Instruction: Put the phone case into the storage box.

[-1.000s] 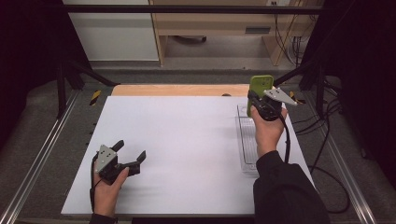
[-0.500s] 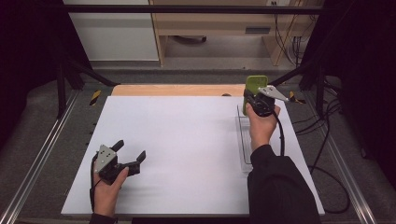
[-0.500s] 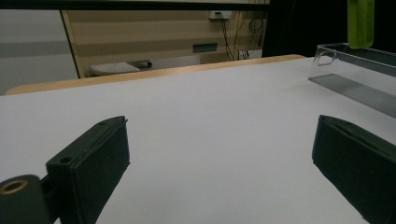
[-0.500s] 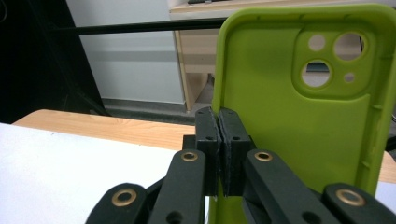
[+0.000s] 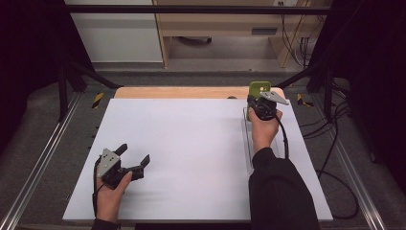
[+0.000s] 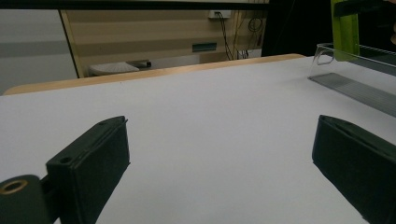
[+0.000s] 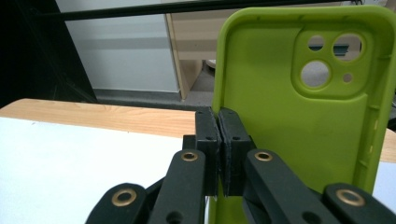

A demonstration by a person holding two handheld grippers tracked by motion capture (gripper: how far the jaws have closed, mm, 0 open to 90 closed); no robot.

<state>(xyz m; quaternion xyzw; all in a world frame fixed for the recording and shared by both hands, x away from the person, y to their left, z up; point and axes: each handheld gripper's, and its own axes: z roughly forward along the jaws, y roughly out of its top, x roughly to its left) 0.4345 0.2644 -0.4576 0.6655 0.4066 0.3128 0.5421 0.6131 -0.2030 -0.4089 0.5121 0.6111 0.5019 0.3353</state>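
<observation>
A person's right gripper [image 7: 218, 140] has its fingers clamped together on the edge of a lime-green rubbery phone case [image 7: 299, 116], held upright above a clear plastic tray [image 5: 248, 143] at the far right of the white bench [image 5: 191, 143]. The left gripper [image 5: 133, 158] rests near the bench's front left, fingers wide apart and holding nothing.

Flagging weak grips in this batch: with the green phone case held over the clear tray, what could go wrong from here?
The right gripper pinches only the side wall of the green phone case; the soft edge might flex or slip free. The case hangs upright over the clear tray, so its lower end could catch the tray wall. The left gripper sits open and far off, unable to steady either.
</observation>
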